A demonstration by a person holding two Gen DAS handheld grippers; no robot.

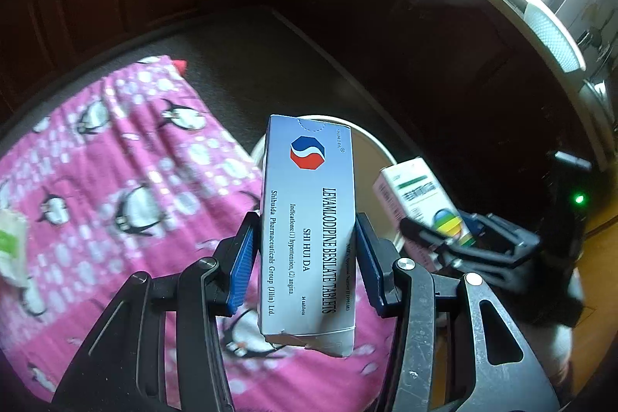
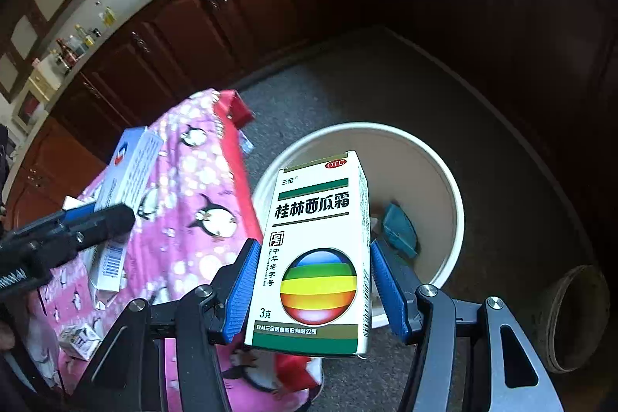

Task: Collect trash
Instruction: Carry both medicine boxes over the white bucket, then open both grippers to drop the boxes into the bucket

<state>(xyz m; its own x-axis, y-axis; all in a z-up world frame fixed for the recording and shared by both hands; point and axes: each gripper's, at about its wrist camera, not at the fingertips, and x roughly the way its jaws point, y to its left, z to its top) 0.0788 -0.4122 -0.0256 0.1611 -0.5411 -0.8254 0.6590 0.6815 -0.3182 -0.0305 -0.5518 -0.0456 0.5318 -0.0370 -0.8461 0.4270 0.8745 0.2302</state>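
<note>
My left gripper [image 1: 307,253] is shut on a grey-blue tablet box [image 1: 309,215] and holds it above the edge of the pink penguin cloth [image 1: 116,180], near the white bin [image 1: 370,138]. My right gripper [image 2: 311,280] is shut on a white medicine box with a rainbow ball [image 2: 320,257], above the near rim of the white bin [image 2: 444,161]. A teal object [image 2: 399,234] lies inside the bin. The right gripper with its box shows in the left wrist view [image 1: 425,203]. The left gripper with its box shows in the right wrist view [image 2: 131,172].
The cloth-covered table [image 2: 185,188] carries a small carton [image 2: 79,338] and a white-green wrapper [image 1: 11,246]. Dark wooden cabinets [image 2: 231,10] curve around the grey floor [image 2: 386,83]. A brown round pot [image 2: 579,319] stands on the floor at the right.
</note>
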